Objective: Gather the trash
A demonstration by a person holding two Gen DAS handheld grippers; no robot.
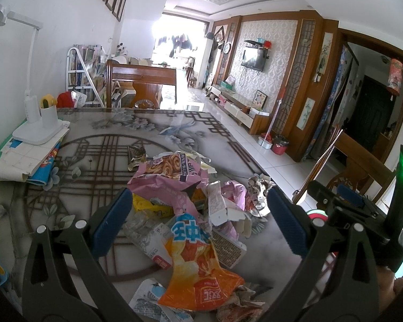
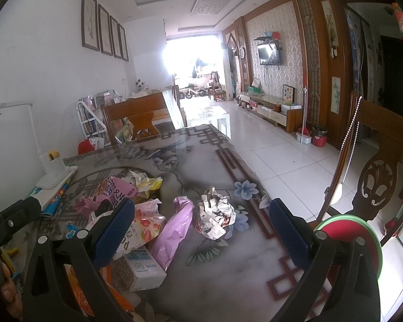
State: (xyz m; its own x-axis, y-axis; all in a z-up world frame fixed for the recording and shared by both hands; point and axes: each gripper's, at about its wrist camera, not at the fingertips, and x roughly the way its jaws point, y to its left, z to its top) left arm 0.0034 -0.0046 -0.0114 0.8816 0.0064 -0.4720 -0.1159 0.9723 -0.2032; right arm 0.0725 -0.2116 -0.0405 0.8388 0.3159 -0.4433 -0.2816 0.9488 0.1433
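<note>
Trash [image 1: 185, 204] is heaped on the worktop [image 1: 99, 145]: an orange bag [image 1: 198, 276], pink wrappers [image 1: 158, 187], a crumpled foil ball [image 2: 215, 214]. The left claw [image 1: 198, 217] is spread wide above the heap, nothing held. The right claw [image 2: 201, 225] is likewise parted and empty, near the foil ball.

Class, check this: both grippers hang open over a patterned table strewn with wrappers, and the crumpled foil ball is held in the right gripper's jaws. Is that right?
Not quite. The foil ball lies free on the table, untouched; the right wrist view shows the right gripper with jaws wide apart and empty. The rest holds: the left gripper is open too, above the wrappers.
</note>
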